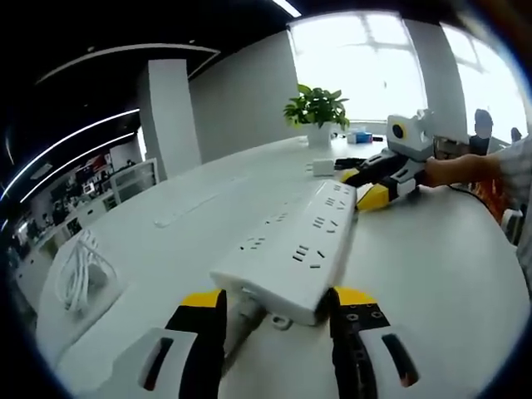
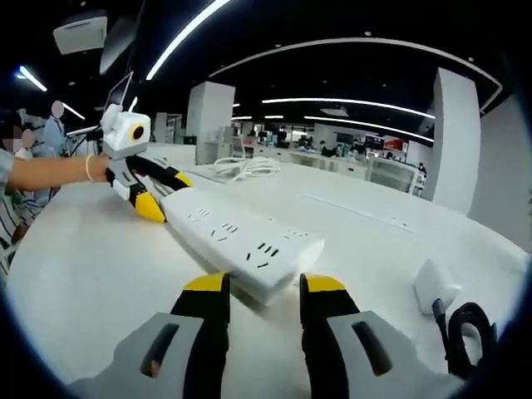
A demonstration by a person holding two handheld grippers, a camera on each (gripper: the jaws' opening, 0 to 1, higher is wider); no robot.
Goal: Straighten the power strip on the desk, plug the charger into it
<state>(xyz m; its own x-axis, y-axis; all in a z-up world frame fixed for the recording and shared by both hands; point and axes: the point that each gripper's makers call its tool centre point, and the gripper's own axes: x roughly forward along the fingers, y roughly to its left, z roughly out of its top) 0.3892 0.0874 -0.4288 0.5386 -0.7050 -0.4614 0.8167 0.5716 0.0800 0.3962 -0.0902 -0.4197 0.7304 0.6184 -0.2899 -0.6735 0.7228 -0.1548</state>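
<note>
A long white power strip point(image 1: 303, 241) lies slantwise on the white desk. Its near end, where the cord leaves, sits between the yellow-tipped jaws of my left gripper point(image 1: 278, 299), which press on its two sides. My right gripper point(image 1: 362, 186) holds the far end the same way. In the right gripper view, the strip point(image 2: 237, 237) runs away from my right gripper point(image 2: 264, 287) to the left gripper point(image 2: 164, 193), held by a person's hand. The white charger point(image 2: 434, 283) lies to the right with its black cable point(image 2: 465, 332) coiled beside it. The same charger point(image 1: 322, 166) lies past the strip's far end.
A coil of white cable point(image 1: 79, 270) lies at the desk's left. A potted plant point(image 1: 316, 108) stands at the far edge by the window. A flush cable cover point(image 1: 195, 206) runs along the desk's middle. The person's sleeve point(image 1: 515, 170) is at the right.
</note>
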